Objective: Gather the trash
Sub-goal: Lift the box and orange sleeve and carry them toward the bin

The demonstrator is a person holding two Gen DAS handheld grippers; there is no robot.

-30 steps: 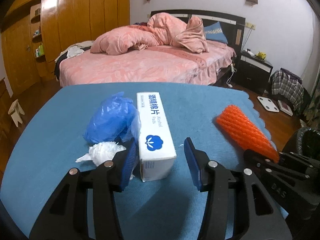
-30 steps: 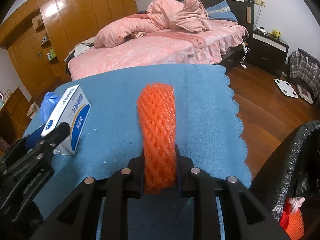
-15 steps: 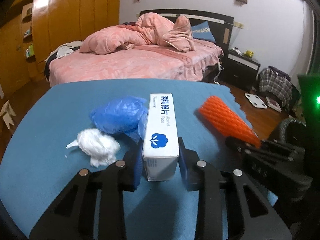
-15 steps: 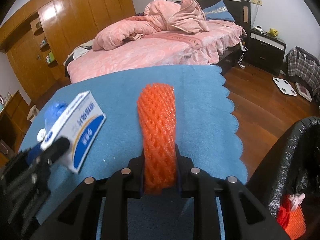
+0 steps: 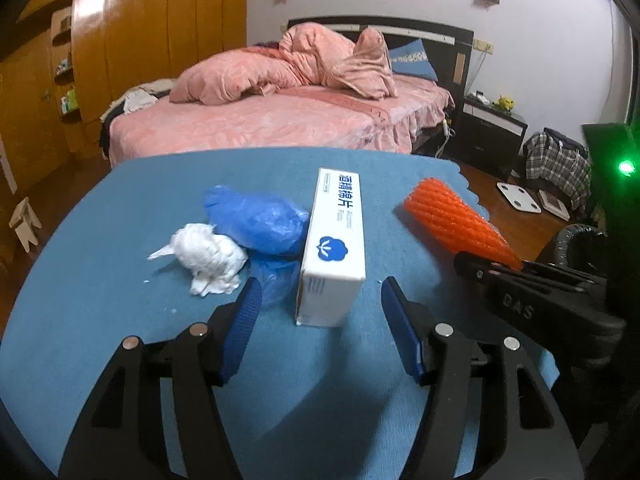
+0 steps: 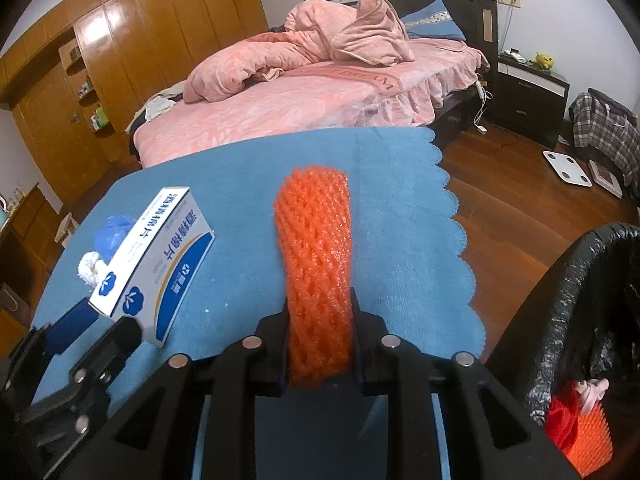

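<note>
The right hand-held gripper (image 6: pixel 320 320) squeezes the orange foam net (image 6: pixel 316 256), with a white box (image 6: pixel 160 256) at nine o'clock.

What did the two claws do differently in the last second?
The left gripper closed on the alcohol pads box half a second ago, then let go; its jaws now stand open around it. The right gripper stayed shut on the orange foam net. The blue plastic bag and white tissue wad stayed put.
</note>
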